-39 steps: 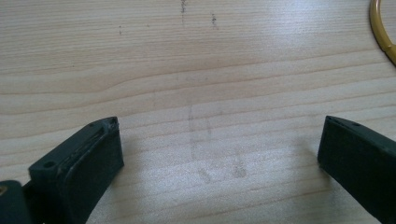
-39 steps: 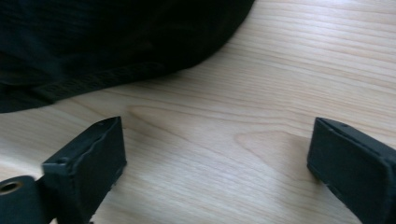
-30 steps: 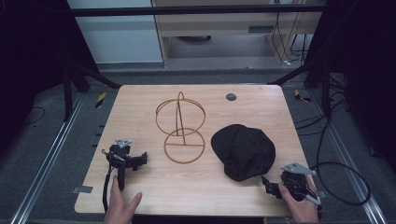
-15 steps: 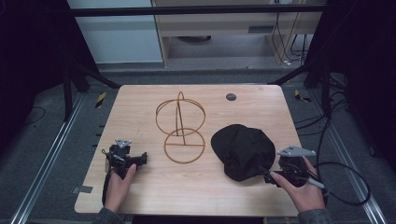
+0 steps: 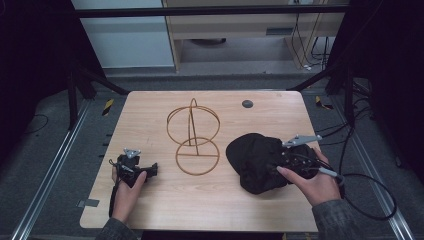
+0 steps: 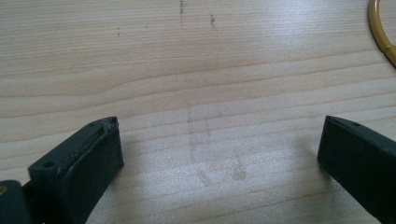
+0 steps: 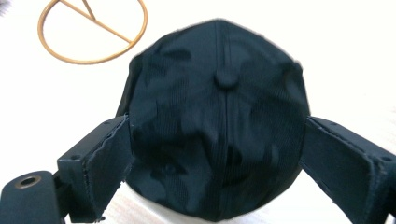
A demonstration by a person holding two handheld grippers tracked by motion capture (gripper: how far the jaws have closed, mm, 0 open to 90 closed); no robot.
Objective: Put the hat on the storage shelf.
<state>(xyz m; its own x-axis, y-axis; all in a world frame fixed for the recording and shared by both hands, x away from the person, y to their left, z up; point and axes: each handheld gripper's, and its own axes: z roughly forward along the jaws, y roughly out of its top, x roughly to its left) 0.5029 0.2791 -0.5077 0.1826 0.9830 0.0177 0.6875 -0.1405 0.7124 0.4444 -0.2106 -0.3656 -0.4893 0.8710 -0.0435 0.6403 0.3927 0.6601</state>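
A black cap [image 5: 252,159] lies crown up on the right half of the wooden table [image 5: 150,110]. My right gripper [image 5: 285,161] comes at it from the right; in the right gripper view its open jaws [image 7: 217,126] straddle the cap [image 7: 219,88], one on each side of the crown. A gold wire stand [image 5: 193,135], an upright ring on a flat ring base, stands mid-table, and its base [image 7: 93,32] shows beyond the cap. My left gripper [image 5: 149,169] rests low at the front left, jaws [image 6: 222,123] wide open over bare wood, with the stand's gold rim [image 6: 380,32] off to one side.
A small dark disc [image 5: 247,104] sits near the table's far edge. A cable [image 5: 370,200] trails from the right gripper off the table's right side. Dark frame bars [image 5: 95,82] stand around the table.
The right gripper moved from the front right corner forward and left until its jaws straddle the cap. The left gripper shifted only slightly.
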